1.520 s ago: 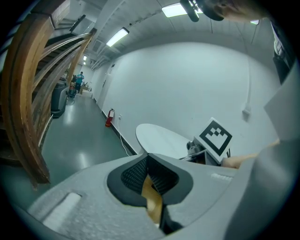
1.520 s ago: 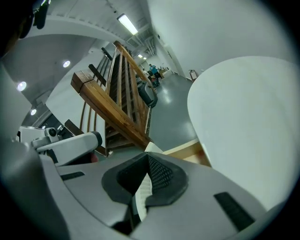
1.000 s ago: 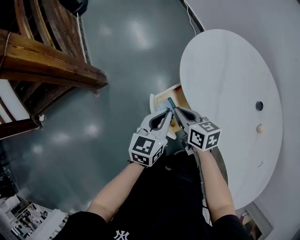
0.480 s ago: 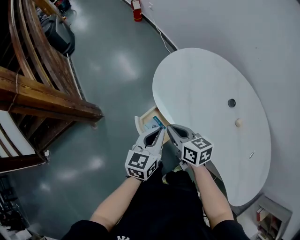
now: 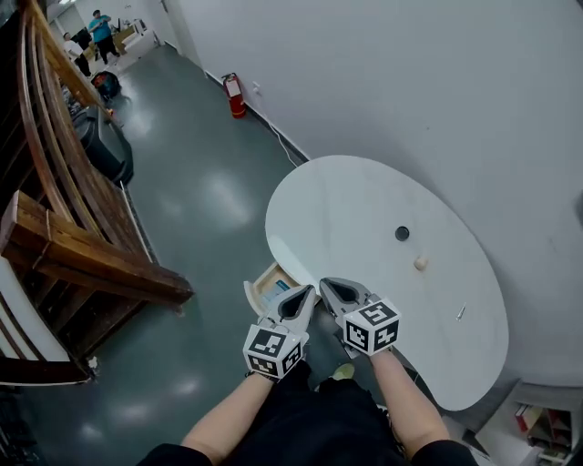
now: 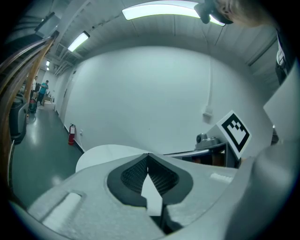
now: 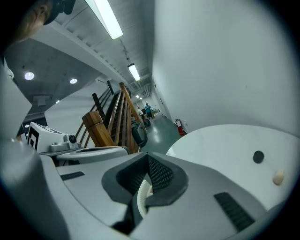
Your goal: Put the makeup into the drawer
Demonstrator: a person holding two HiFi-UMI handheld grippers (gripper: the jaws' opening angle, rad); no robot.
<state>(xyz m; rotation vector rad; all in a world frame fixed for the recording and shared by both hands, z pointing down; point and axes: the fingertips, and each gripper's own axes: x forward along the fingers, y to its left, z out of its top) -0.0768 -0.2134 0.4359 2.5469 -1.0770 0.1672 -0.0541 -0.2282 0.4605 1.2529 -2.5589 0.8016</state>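
A small open drawer [image 5: 260, 283] juts out under the near left rim of the round white table [image 5: 364, 205], with a bluish item [image 5: 277, 289] lying in it. My two grippers hang side by side above and just right of the drawer, both pointing toward the table. The left gripper [image 5: 309, 291] is shut, its ribbed pads meeting at the tip [image 6: 148, 156] with nothing held. The right gripper [image 5: 324, 284] is also shut and empty [image 7: 147, 157]. On the tabletop sit a dark round piece [image 5: 402, 233], a small cream piece [image 5: 420, 263] and a thin silvery piece [image 5: 461, 312].
A wooden stair railing [image 5: 86, 255] stands at the left across the grey floor. A red fire extinguisher [image 5: 235, 95] stands by the white wall. A dark bag [image 5: 102, 146] sits by the railing. People [image 5: 97, 25] stand far down the hall.
Both grippers have risen together, still shut, away from the open drawer. The view has lifted, so the drawer and table look smaller and farther below.
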